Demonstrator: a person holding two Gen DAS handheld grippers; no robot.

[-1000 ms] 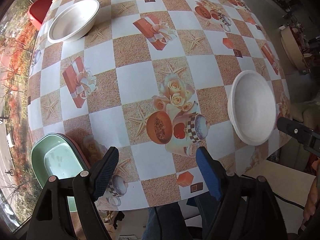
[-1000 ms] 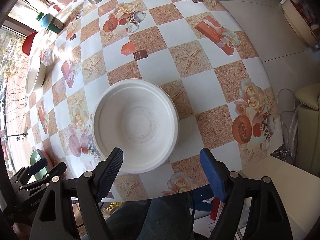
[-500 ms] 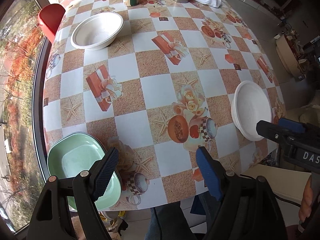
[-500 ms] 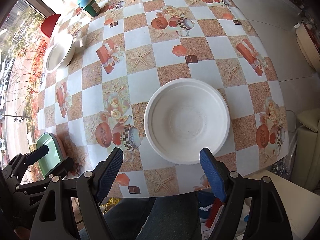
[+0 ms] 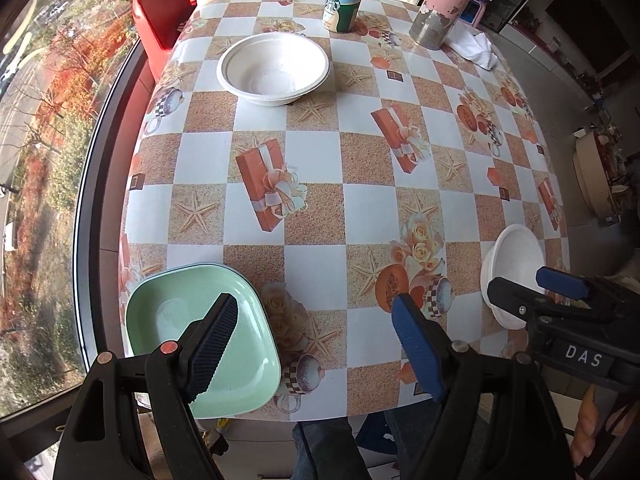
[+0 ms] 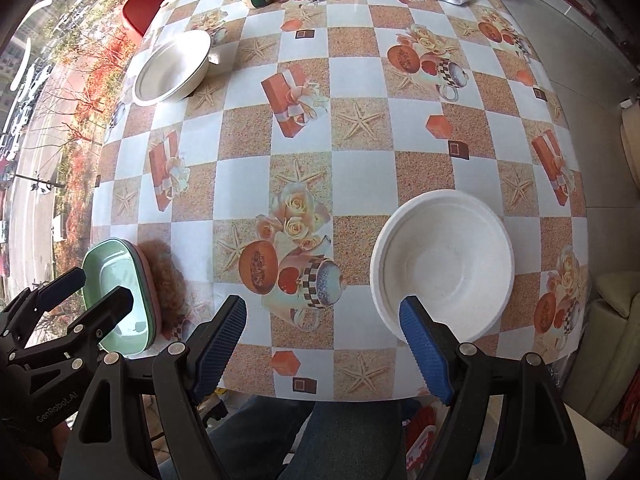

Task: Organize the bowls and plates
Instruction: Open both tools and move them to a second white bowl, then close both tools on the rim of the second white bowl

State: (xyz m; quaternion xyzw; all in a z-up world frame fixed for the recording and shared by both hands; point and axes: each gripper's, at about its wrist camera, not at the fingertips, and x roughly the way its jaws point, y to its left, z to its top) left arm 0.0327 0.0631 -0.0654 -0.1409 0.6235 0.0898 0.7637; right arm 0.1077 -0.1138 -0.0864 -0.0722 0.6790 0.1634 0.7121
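Tablecloth (image 5: 360,216): green plate (image 5: 168,320) lengthwise toward window.

A green plate (image 5: 200,344), squarish with rounded corners, lies upright at the counter's near left corner, stacked on a pink one (image 6: 154,280). One white bowl (image 5: 274,68) sits upright at the far left; another (image 6: 442,270) sits upright near the right front edge.

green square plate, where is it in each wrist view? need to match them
Left wrist: green plate at lower left, partly behind the left tongs, on the near table edge.
Right wrist: same plate at far left edge, lower half, stacked on a pink one.
Shared landmark: the printed melon-and-roses motif on the tablecloth, just right of the plate.
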